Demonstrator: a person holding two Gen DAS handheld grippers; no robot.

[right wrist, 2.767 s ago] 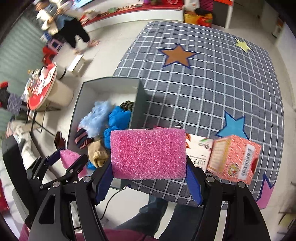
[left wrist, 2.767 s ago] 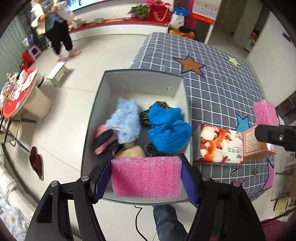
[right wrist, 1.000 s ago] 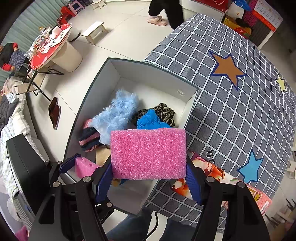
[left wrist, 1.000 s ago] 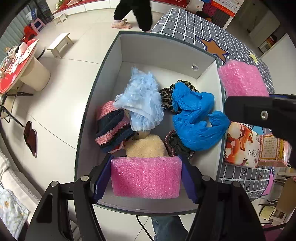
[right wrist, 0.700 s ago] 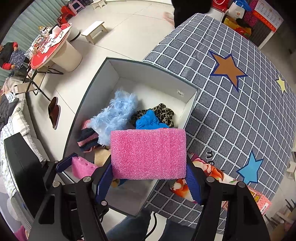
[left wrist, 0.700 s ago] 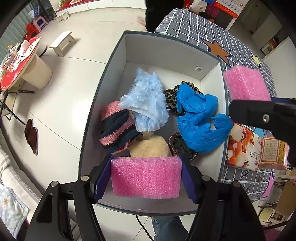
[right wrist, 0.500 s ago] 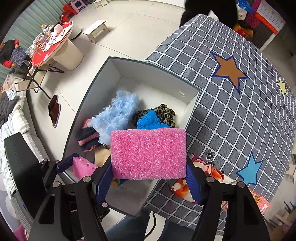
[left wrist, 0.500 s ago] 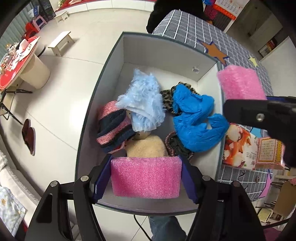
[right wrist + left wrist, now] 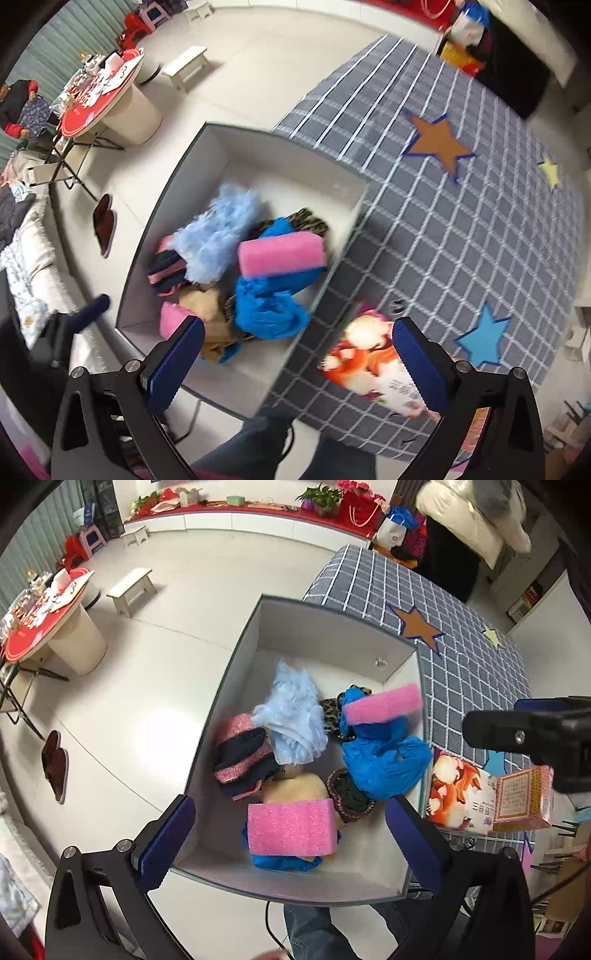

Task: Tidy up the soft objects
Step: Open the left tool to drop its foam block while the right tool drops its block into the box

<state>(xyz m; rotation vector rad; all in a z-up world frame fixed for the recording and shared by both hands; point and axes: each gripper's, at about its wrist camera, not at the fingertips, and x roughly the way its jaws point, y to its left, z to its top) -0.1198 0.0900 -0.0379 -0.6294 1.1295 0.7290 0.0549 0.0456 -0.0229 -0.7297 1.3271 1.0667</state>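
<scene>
A grey open box stands beside the checked table and holds soft items: a light blue fluffy piece, blue cloth, a pink and navy knit and a tan piece. One pink sponge lies at the near end of the box. A second pink sponge lies on the blue cloth. My left gripper is open and empty above the near end. My right gripper is open and empty above the box's right wall.
On the checked table lie a printed tissue pack and an orange box. A round red table and a small stool stand on the floor at the left. A person in dark clothes stands behind the table.
Both grippers have opened and let go of their pink sponges, which now lie in the box. Both grippers have pulled back a little.
</scene>
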